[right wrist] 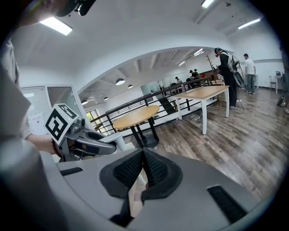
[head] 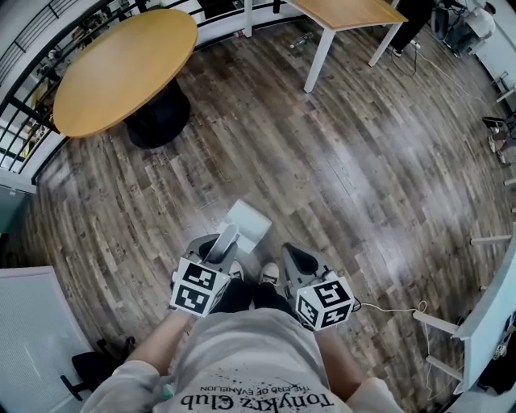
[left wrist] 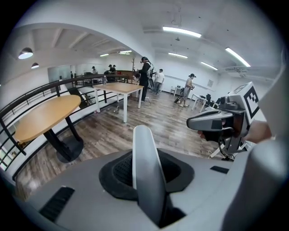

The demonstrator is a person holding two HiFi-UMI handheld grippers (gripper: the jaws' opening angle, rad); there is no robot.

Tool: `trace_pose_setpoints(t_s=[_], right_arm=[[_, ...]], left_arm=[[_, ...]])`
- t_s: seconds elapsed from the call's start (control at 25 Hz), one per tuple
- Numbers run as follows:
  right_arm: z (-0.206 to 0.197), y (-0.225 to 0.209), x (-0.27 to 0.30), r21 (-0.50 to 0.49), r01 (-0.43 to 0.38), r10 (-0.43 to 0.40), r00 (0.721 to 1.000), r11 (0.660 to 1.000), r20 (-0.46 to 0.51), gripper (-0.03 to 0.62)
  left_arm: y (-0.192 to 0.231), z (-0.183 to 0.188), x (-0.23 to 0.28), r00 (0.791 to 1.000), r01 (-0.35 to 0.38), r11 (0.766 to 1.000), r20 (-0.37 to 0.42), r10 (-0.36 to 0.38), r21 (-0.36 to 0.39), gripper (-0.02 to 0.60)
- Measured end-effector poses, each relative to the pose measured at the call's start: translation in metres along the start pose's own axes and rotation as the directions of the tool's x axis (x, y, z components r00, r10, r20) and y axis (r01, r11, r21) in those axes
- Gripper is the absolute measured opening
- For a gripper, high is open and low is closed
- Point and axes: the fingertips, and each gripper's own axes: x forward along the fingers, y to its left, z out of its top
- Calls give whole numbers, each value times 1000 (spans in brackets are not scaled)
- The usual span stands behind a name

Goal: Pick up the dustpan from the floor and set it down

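The dustpan (head: 247, 223) is white, with a pale grey handle (head: 226, 242), and it hangs off the wooden floor in front of my legs. My left gripper (head: 216, 247) is shut on that handle. In the left gripper view the handle (left wrist: 146, 173) stands upright between the dark pads. My right gripper (head: 294, 256) is beside it, to the right, shut with nothing in it. In the right gripper view its pads (right wrist: 156, 169) meet at the tip. The left gripper (right wrist: 79, 140) shows there at the left.
A round wooden table (head: 121, 68) stands at the far left and a rectangular table (head: 347, 12) at the far middle. A white cabinet (head: 32, 339) is at the near left, white furniture (head: 484, 323) at the right. Several people (left wrist: 145, 74) stand far off.
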Motion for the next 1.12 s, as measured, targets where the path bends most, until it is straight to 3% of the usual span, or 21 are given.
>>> trace_pose_setpoints(t_s=[0.48, 1.12], right_arm=[[17, 3, -10, -3, 15, -15, 999, 1000, 34, 23], [17, 12, -8, -24, -11, 12, 1000, 1000, 11, 21]], left_arm=[[-11, 25, -25, 1000, 23, 999, 14, -23, 38, 109], [-12, 22, -36, 999, 29, 999, 18, -30, 32, 109]])
